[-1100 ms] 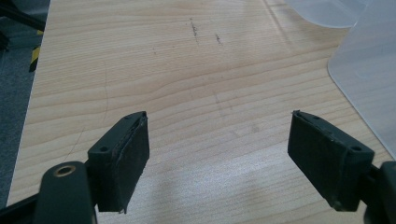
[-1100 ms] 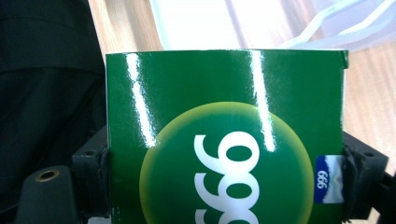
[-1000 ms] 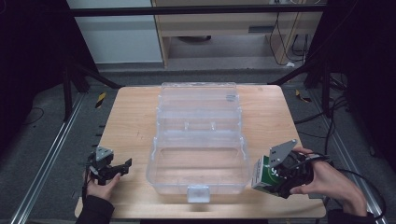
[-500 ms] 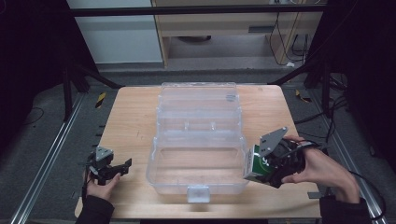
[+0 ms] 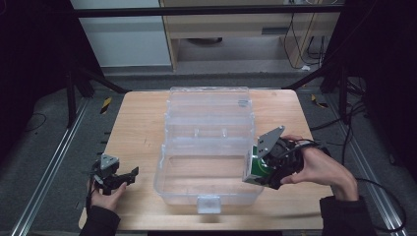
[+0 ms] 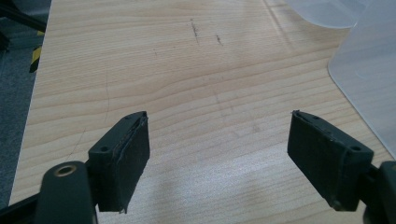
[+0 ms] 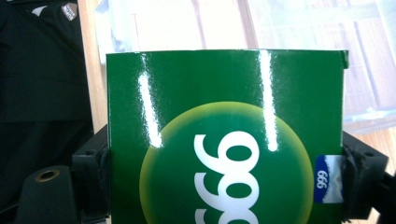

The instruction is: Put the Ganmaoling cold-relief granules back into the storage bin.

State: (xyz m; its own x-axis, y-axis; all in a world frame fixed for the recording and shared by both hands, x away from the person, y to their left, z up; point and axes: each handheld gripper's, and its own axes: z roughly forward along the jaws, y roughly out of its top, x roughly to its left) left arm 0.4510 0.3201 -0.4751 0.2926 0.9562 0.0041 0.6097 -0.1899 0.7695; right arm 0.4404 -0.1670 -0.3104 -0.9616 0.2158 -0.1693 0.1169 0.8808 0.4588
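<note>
Presently the right gripper (image 5: pixel 256 172), fingers clamped on the green box (image 7: pixel 226 140), should keep it level over the clear bin (image 5: pixel 206 194) below before releasing; left gripper (image 6: pixel 219 158) fingers wide, idle.

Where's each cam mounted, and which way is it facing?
High view: above the person's side, looking forward and down at the table; forearms, both hands.
Left gripper view: on the left gripper, jaws apart over bare wood.
Right gripper view: on the right gripper, jaws clamping a green box.
Shared: the clear plastic bin appears in all three.
</note>
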